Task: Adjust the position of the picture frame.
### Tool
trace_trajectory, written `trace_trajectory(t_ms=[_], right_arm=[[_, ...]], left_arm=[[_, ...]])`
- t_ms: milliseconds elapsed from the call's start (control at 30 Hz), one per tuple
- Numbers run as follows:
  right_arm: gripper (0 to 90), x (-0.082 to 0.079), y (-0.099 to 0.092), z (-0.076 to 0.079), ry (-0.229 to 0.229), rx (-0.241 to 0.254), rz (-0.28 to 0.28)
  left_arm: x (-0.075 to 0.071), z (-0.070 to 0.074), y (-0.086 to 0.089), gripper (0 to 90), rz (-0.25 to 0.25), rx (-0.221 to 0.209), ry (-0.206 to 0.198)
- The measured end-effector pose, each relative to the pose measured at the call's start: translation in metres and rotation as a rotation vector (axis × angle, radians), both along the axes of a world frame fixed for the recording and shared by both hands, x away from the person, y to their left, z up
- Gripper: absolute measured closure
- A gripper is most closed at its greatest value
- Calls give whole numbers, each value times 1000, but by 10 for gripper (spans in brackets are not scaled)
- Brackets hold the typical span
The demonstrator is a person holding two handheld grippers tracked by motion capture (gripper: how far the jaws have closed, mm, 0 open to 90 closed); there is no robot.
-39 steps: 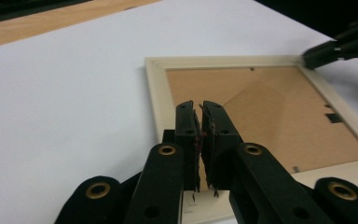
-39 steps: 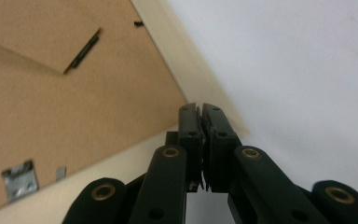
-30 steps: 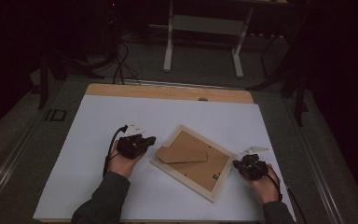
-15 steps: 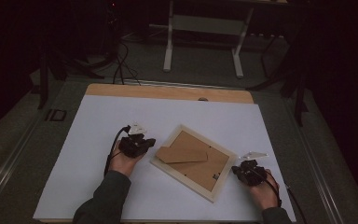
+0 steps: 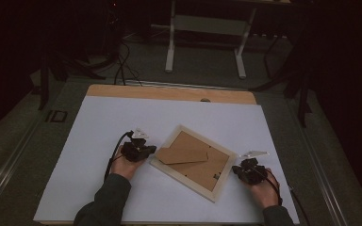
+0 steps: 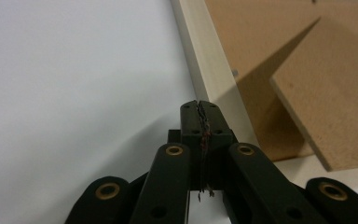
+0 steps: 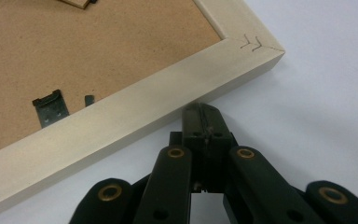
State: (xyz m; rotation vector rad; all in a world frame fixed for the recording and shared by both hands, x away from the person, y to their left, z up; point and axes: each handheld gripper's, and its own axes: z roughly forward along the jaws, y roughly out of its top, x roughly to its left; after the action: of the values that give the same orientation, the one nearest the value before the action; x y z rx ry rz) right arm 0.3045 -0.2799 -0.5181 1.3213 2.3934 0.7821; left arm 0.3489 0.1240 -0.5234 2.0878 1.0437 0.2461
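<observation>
Picture frame [image 5: 191, 162] face-down on white bench [image 5: 99, 122], stand flap raised. Left gripper [image 5: 140, 151] and right gripper [image 5: 248, 170] flank opposite edges, jaws together, empty. Looks light, stiff wood; likely glass inside, so grip rails, not backing.

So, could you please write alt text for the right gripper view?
The right gripper, jaws shut, points at the pale wooden edge of a picture frame lying face down on a white table. A small metal clip sits on its brown backing board.

A white table top [image 5: 99, 122] — metal stand legs [image 5: 170, 47] on the floor beyond.
</observation>
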Motion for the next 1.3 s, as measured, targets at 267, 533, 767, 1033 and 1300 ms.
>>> trace_trajectory(t_ms=[267,533,767,1033,1300], right_arm=[[897,1,13,0,2,-13,35],[898,3,21,0,0,-15,50],[897,7,23,0,2,-13,60],[898,13,25,0,12,0,54],[899,24,33,0,0,-11,37]], left_arm=[[-4,-5,5,900,3,12,8],[-5,-8,8,900,13,14,14],[2,-13,7,900,42,5,26],[0,-11,11,900,32,4,49],[2,-11,17,900,54,-3,56]])
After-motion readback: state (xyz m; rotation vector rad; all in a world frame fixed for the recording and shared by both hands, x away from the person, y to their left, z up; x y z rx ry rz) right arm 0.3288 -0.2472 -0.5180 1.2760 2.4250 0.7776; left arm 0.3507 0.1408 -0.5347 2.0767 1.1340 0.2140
